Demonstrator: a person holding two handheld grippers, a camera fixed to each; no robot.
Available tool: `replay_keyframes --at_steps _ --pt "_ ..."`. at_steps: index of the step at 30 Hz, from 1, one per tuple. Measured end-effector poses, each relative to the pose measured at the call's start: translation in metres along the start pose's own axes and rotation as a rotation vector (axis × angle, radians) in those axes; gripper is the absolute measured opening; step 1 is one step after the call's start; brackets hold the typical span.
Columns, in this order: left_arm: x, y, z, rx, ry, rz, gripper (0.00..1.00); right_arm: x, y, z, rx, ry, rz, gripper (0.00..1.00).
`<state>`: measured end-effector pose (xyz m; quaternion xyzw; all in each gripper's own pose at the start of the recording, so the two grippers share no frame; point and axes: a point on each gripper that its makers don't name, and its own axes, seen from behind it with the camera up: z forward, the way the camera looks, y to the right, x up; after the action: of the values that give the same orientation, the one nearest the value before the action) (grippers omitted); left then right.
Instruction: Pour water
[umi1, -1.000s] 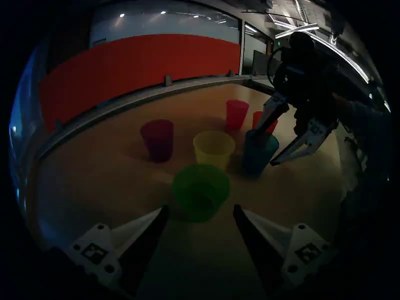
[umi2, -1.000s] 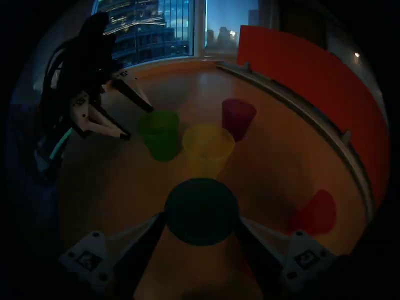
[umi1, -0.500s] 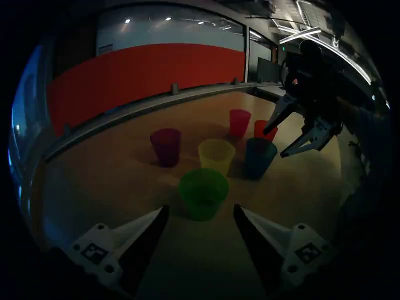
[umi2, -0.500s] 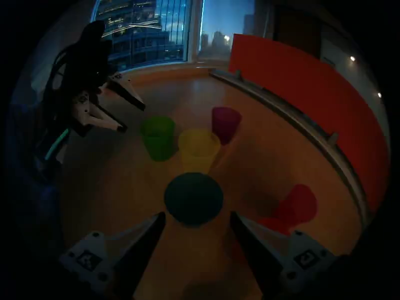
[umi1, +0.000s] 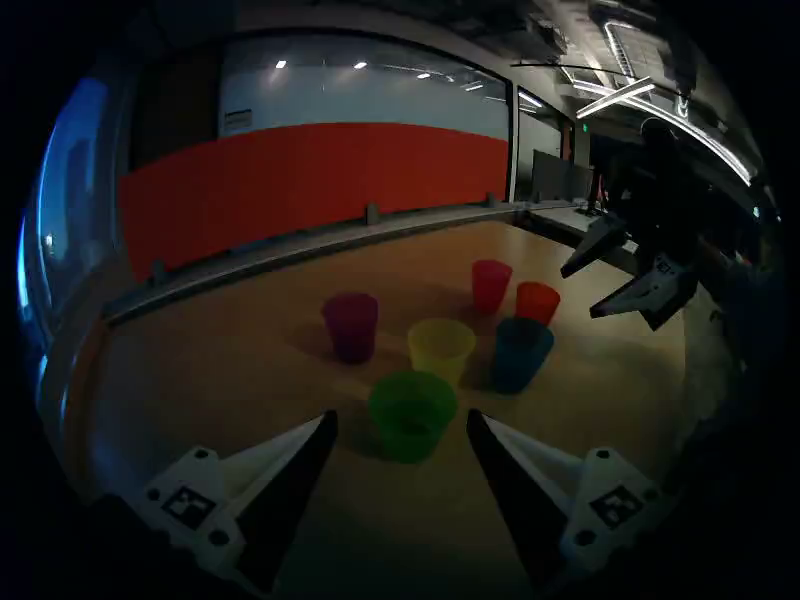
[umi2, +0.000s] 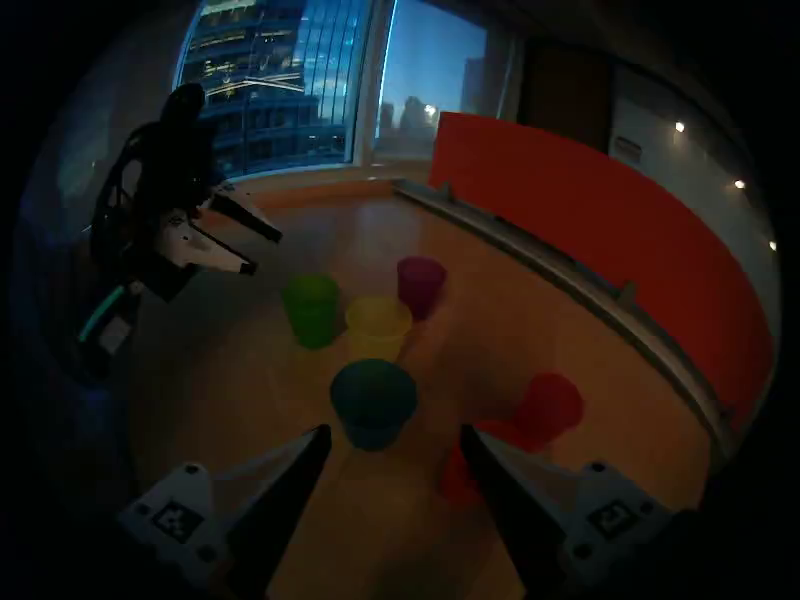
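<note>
A wide wooden table spreads across the dim room. A long red wall panel runs behind its far edge. In the right gripper view a tall window sits at 11 o'clock.

The left gripper is at 6 o'clock in its own view. Its jaws are spread wide and hold nothing. In the right gripper view it hangs above the table at 10 o'clock, apart from the cups. The right gripper is likewise at 6 o'clock in its own view, with its jaws parted and empty. In the left gripper view it hovers at 3 o'clock, near the cups but not touching any.

Six cups stand upright in a loose cluster mid-table. In the left gripper view the yellow cup is the centre. Relative to it:
- The green cup is at 7 o'clock, just ahead of the left gripper's fingertips.
- The purple cup is at 10 o'clock.
- The teal cup is just beside it at 3 o'clock. This is the cup nearest the right gripper's fingertips in that gripper's own view.
- A red cup and a second red cup stand at 1 o'clock, close together.

The light is too low to tell whether any cup holds water.
</note>
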<state>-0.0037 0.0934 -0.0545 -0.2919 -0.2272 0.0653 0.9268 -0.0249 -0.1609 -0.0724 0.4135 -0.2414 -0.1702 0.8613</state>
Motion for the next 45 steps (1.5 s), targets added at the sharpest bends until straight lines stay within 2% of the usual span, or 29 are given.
replay_keyframes --at_steps 9,14,24,30,39,45 --pt "0.023 -0.020 -0.015 0.101 0.125 -0.053 0.96 0.013 0.018 -0.030 -0.107 0.145 0.078 0.99" --pt "0.040 -0.030 -0.026 0.166 0.197 -0.058 0.96 0.023 0.032 -0.044 -0.192 0.231 0.115 1.00" --pt "0.060 -0.043 -0.042 0.291 0.313 -0.072 0.96 0.035 0.073 -0.077 -0.428 0.396 0.180 0.99" --pt "0.066 -0.052 -0.052 0.369 0.366 -0.081 0.96 0.034 0.101 -0.098 -0.591 0.456 0.196 1.00" --pt "0.085 -0.056 -0.067 0.435 0.466 -0.091 0.96 0.034 0.132 -0.130 -0.803 0.547 0.239 0.99" --pt "0.093 -0.056 -0.068 0.459 0.501 -0.088 0.96 0.026 0.142 -0.149 -0.892 0.606 0.300 0.99"
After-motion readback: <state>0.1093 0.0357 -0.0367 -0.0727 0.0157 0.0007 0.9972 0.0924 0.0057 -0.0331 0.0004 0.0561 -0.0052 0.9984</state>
